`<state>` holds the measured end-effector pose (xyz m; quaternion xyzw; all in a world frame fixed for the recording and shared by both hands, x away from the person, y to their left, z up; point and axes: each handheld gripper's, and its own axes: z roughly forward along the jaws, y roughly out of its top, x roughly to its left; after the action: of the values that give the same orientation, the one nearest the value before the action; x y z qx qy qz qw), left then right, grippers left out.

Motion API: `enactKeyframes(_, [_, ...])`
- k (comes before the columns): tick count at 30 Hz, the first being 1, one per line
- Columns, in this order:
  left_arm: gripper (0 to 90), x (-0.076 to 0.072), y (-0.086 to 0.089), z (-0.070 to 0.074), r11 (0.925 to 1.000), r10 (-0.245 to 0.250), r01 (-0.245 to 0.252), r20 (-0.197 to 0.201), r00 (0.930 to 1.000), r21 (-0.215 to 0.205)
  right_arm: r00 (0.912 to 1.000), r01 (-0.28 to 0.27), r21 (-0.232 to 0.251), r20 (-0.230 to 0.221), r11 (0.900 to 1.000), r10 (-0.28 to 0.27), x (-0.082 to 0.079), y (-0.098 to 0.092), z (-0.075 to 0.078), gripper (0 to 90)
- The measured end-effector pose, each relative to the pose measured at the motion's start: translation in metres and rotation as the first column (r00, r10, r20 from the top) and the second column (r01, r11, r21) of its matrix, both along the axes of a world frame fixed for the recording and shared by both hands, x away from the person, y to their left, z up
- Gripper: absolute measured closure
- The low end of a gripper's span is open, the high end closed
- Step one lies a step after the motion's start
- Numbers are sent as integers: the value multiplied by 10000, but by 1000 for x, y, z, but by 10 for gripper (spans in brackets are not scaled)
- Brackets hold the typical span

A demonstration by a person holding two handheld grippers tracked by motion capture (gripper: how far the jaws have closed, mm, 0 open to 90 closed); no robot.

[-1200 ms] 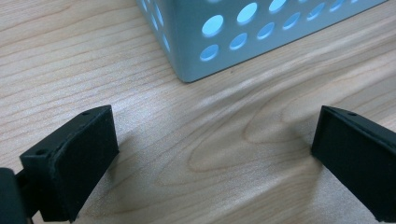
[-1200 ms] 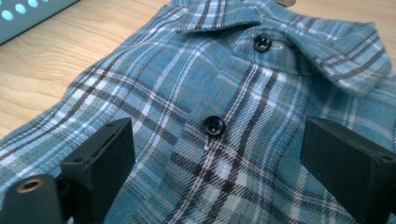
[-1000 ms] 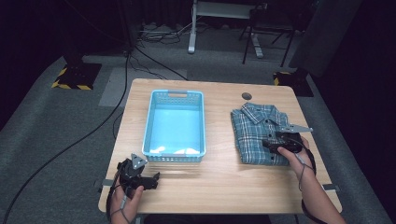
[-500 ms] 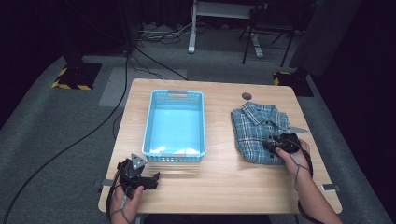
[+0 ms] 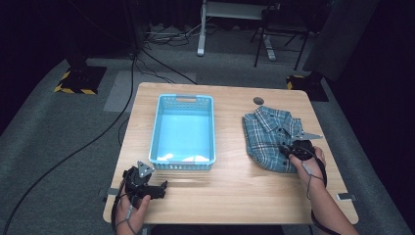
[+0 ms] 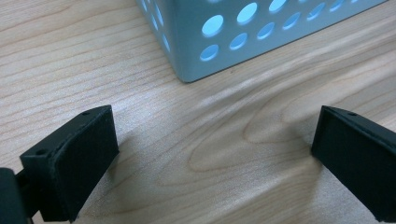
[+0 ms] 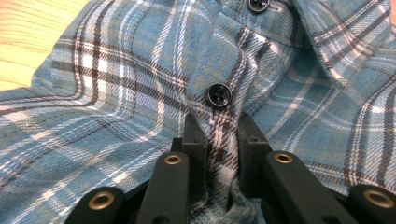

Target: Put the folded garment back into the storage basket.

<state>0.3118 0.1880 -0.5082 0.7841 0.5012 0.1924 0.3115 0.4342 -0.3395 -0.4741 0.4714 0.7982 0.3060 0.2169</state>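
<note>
Two tongs low over the table: right tongs (image 7: 217,135) pinching the plaid shirt (image 7: 140,93), left tongs (image 6: 215,154) agape.

shirt (image 7: 140,93): soft woven plaid cloth, matt, glossy dark buttons. basket (image 5: 185,131): smooth perforated plastic, slight sheen. counter (image 5: 230,191): pale wood grain, matt, probably laminate. right gripper (image 7: 217,135) jaws: matt black plastic, brass-coloured screws.

One folded plaid shirt (image 5: 271,137), one blue basket (image 5: 184,131), one wooden table (image 5: 230,196), two handheld grippers, left (image 5: 161,187) and right (image 5: 285,149), two shirt buttons (image 7: 218,95) seen close.
</note>
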Motion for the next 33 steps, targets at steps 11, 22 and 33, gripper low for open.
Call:
enactKeyframes(11, [3, 0, 0, 0, 10000, -1, 1, -2, 10000, 0, 10000, 61, 359, -39, 9993, -60, -1, -2, 5, 802])
enactKeyframes(22, [3, 0, 0, 0, 10000, -3, 3, -2, 10000, 2, 9967, 115, 771, 796, 9970, -176, -6, -1, 37, 811])
enactKeyframes(33, [2, 0, 0, 0, 10000, -2, 2, -2, 10000, 2, 9900, 200, 1102, 1366, 9937, -350, -5, 0, 69, 812])
